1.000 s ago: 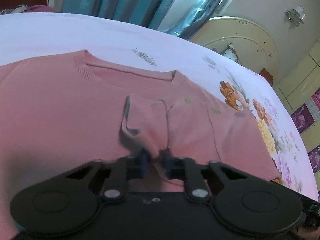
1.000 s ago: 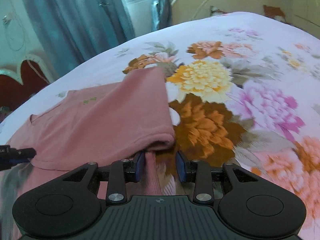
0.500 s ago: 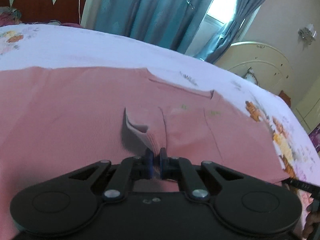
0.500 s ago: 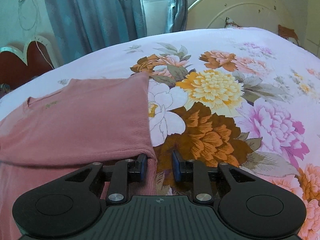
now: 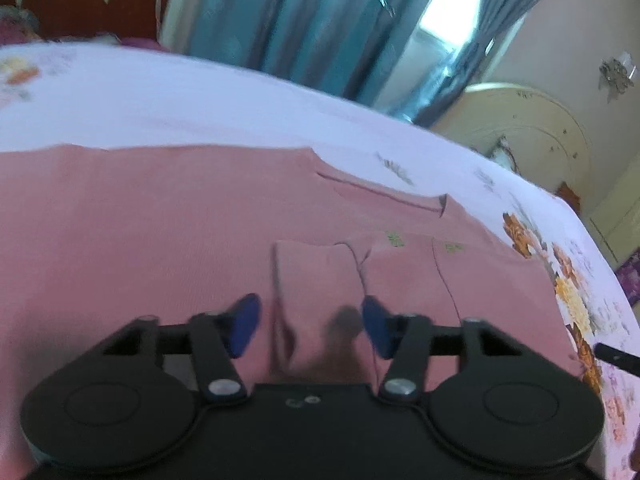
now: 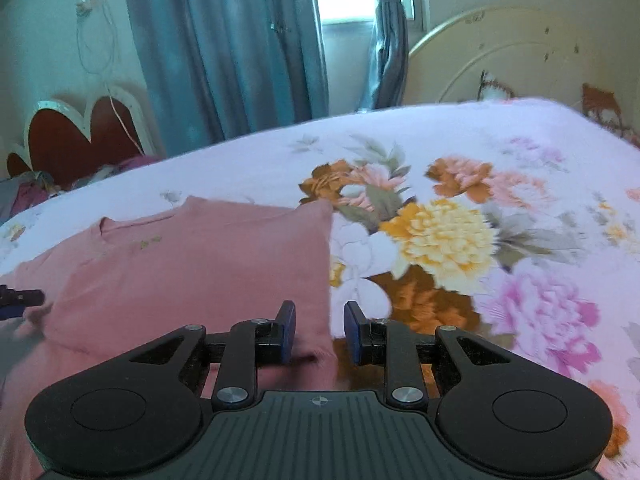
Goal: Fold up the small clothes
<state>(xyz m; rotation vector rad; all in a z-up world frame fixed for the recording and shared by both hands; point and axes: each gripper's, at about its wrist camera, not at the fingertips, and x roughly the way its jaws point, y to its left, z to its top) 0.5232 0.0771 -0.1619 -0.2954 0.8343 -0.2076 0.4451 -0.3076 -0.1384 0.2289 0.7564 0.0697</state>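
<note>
A pink knit top (image 5: 160, 240) lies flat on the bed, neckline away from me. Its folded-in sleeve (image 5: 316, 280) rests on the chest. My left gripper (image 5: 310, 326) hovers over that sleeve's cuff end. Its jaws are opening, and the blue pads stand clear on either side of the cloth. In the right wrist view the top (image 6: 200, 272) shows its folded right side, whose straight edge runs toward me. My right gripper (image 6: 320, 332) sits at the near end of that edge. Its jaws are apart, with the hem corner lying loose between them and neither pad pressing it.
The floral bedsheet (image 6: 460, 240) spreads to the right of the top. Blue curtains (image 6: 240, 60) and a window stand behind the bed, with a red headboard (image 6: 80, 140) at left and a cream curved board (image 6: 500, 64) at right. The left gripper's tip (image 6: 20, 300) shows at the left edge.
My left gripper's jaws have parted and let go of the sleeve, which now lies flat on the top. The folded right side has settled flat, and the right gripper has tilted upward.
</note>
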